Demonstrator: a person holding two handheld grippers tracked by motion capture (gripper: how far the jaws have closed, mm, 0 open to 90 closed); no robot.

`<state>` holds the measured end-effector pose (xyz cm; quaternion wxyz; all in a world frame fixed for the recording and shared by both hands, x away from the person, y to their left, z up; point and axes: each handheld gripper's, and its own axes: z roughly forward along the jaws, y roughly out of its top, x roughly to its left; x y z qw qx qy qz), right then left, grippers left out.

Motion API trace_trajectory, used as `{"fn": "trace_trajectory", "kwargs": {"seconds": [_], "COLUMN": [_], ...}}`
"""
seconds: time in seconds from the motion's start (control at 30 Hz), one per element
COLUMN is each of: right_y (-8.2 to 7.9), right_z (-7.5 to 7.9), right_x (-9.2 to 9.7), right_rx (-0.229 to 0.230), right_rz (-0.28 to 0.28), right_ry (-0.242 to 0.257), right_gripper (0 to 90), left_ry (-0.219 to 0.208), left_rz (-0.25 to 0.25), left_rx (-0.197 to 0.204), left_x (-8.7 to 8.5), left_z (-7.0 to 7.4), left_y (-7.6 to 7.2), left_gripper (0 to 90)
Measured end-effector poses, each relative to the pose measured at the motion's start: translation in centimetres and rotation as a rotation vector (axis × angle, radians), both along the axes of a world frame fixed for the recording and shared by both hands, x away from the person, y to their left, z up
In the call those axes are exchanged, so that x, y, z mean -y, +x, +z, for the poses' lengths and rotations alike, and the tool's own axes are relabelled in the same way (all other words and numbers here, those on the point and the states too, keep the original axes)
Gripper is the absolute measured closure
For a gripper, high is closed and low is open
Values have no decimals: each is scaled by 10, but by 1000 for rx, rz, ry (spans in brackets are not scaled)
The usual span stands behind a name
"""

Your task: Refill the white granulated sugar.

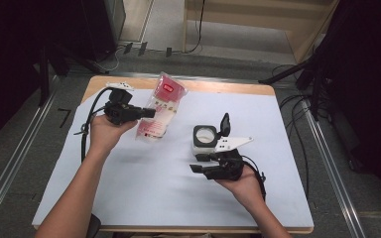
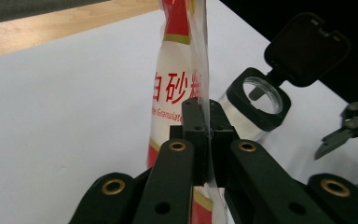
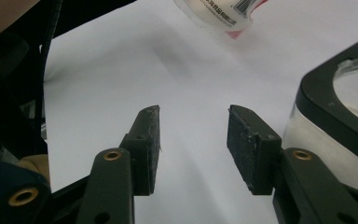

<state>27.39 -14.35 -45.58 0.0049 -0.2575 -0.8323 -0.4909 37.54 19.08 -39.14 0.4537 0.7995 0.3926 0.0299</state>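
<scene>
My left gripper [image 1: 151, 112] is shut on the edge of a red and white sugar bag [image 1: 159, 106], which hangs tilted above the back middle of the table. The left gripper view shows its jaws pinching the thin bag [image 2: 177, 84] between them. A clear container [image 1: 204, 140] with a black rim and a raised black flip lid [image 1: 224, 124] stands on the table right of centre. My right gripper [image 1: 197, 162] lies just in front of the container, open, with nothing between its pads [image 3: 251, 147]. The container [image 3: 340, 121] sits to the right of those jaws.
A white sheet [image 1: 144, 183] covers most of the wooden table [image 1: 218, 87]. Cables trail from both grippers. Dark stands and cables surround the table on the floor.
</scene>
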Motion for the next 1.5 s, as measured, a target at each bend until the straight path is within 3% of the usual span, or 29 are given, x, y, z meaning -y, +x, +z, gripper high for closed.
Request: {"fn": "trace_trajectory", "kwargs": {"seconds": [0.13, 0.17, 0.23, 0.47, 0.73, 0.93, 1.03, 1.07, 1.23, 1.5], "right_y": [-1, 0, 1, 2, 1, 2, 3, 3, 4, 5], "right_z": [-4, -5, -6, -7, -7, -7, -7, -7, -7, -6], "right_x": [5, 6, 6, 7, 7, 10, 11, 11, 13, 16], "right_rx": [-6, -7, -14, -13, -9, -8, -7, -7, -4, 5], "right_rz": [-16, -23, -33, -42, -47, -55, -58, -59, -71, -81], "right_ry": [0, 0, 2, 5, -6, -2, 0, 3, 4, 1], "right_gripper": [547, 547, 547, 548, 546, 545, 544, 544, 545, 544], "left_ry": [23, 37, 22, 14, 47, 30, 51, 40, 67, 74], "left_rz": [7, -1, -6, 4, -25, -41, -43, -46, -51, -64], "left_rx": [3, -13, -26, -17, -3, -30, -38, -33, -11, -2], "left_x": [0, 0, -1, -5, -8, -14, -17, -18, -23, -29], "left_z": [-15, -18, -22, -23, -22, -25, -25, -26, -26, -29], "left_y": [4, 6, 7, 4, -4, -8, -11, -11, -17, -27], "left_gripper": [900, 900, 900, 900, 900, 895, 894, 894, 888, 880]}}
